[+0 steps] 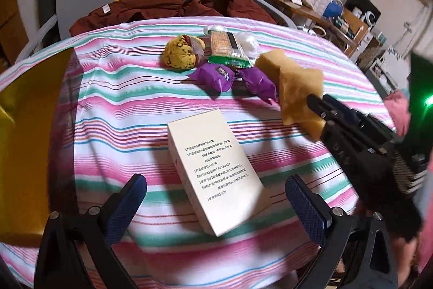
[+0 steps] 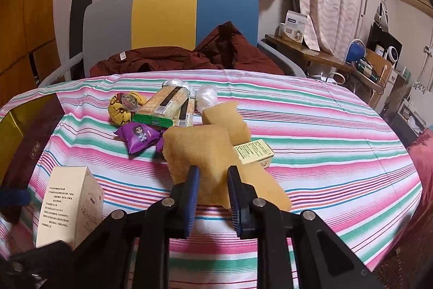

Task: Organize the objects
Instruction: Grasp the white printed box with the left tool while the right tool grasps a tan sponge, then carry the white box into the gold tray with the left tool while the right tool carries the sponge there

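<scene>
Right tongs [image 2: 212, 194] are clamped on the sponge [image 2: 200, 153], blue pads squeezing its near edge. It's lifted a bit off the striped cloth [image 2: 324, 148], far end drooping toward a second sponge [image 2: 227, 121] behind it. From the left cam, same story: right tongs [image 1: 315, 104] pinching the sponge [image 1: 297, 91], hanging just beside the purple snack packs [image 1: 216, 76].

Left tongs [image 1: 216, 197] are spread wide and empty, w/ the cream box [image 1: 213, 167] lying flat between the two fingers, pads not touching it yet.

Step in hand, I'd say: sponge picked, needs a home; box is abt to be grabbed. The snack pile sits at the back: yellow pouch [image 1: 181, 52], cracker pack [image 1: 226, 48], white wrapped balls [image 1: 247, 44]. A small box [image 2: 254, 151] lies right by the sponges.

Next move prob: carry the sponge clear of the purple packs w/o dragging them and set it down by its twin. Left side needs to drop lower and close on the box's long sides. It's angled, so a wrist turn may help. Where things are meant to end up, can't tell from here.
</scene>
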